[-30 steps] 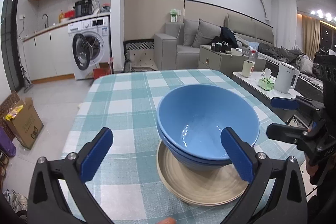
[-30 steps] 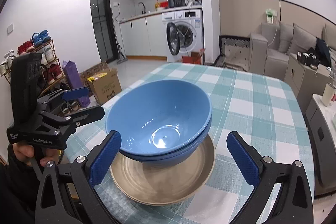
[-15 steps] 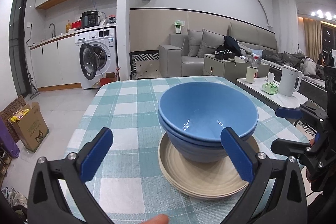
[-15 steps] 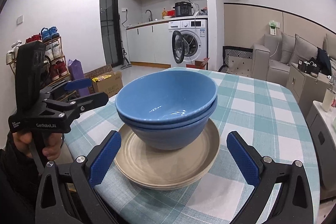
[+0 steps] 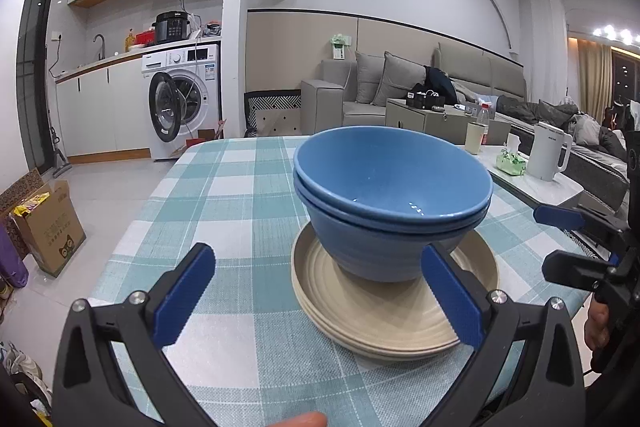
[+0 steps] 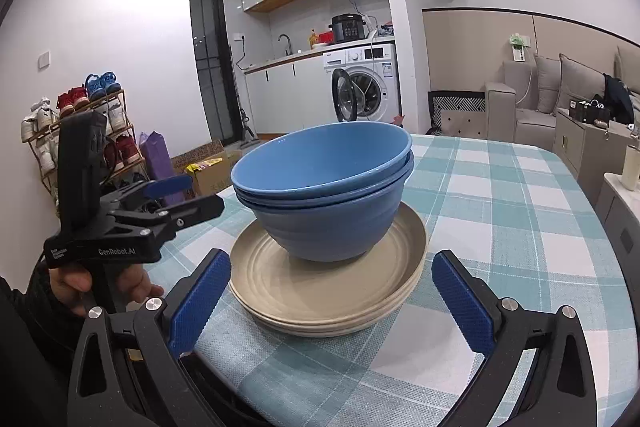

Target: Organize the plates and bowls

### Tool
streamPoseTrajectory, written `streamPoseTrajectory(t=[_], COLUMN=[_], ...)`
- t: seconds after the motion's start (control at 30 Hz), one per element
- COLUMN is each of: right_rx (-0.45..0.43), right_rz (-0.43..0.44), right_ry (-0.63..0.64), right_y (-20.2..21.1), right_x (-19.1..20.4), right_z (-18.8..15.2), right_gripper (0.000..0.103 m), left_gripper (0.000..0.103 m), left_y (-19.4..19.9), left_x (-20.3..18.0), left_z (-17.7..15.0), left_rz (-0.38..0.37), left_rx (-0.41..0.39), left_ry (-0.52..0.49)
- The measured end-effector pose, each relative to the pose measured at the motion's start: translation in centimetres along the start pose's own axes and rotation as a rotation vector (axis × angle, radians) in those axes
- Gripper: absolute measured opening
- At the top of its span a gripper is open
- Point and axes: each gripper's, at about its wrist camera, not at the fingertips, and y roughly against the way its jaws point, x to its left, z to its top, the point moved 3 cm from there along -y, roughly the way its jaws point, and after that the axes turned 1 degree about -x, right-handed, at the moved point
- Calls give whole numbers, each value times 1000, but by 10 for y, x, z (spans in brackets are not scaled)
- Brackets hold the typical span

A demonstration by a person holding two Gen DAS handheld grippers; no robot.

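Two nested blue bowls [image 5: 392,203] sit on a stack of beige plates [image 5: 384,319] on the checked tablecloth; the bowls [image 6: 328,187] and plates [image 6: 332,291] also show in the right wrist view. My left gripper [image 5: 320,295] is open and empty, just short of the plates, its right finger beside the stack. My right gripper [image 6: 332,299] is open and empty, its fingers either side of the plates' near edge. Each gripper shows in the other's view, the left one [image 6: 184,195] and the right one [image 5: 560,239], both open.
The teal checked table [image 5: 224,195] ends close in front of both grippers. A low side table with a white kettle [image 5: 548,157] and a tissue pack stands to the right. A cardboard box [image 5: 48,227] sits on the floor to the left.
Both grippers have dropped lower and levelled out, so the bowls are now seen from the side instead of from above. The stack has not moved.
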Motion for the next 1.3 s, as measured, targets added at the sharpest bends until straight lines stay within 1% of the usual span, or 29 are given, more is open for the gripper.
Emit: streamPoseTrajectory(t=[0.13, 0.33, 0.6, 1.3], right_rx=[-12, -9, -19, -30], right_rz=[17, 18, 19, 31], right_ry=[-11, -6, 8, 3], right_y=[-1, -2, 0, 3], right_x=[-1, 2, 5, 6], right_z=[-1, -6, -8, -8], right_gripper=[102, 102, 102, 102], left_gripper=[103, 103, 103, 103], left_y=[1, 3, 5, 0], left_x=[1, 4, 0, -1], left_z=[-2, -7, -10, -13], left_rz=[1, -3, -4, -14], left_rx=[2, 11, 10, 28], left_ry=[7, 18, -1, -4])
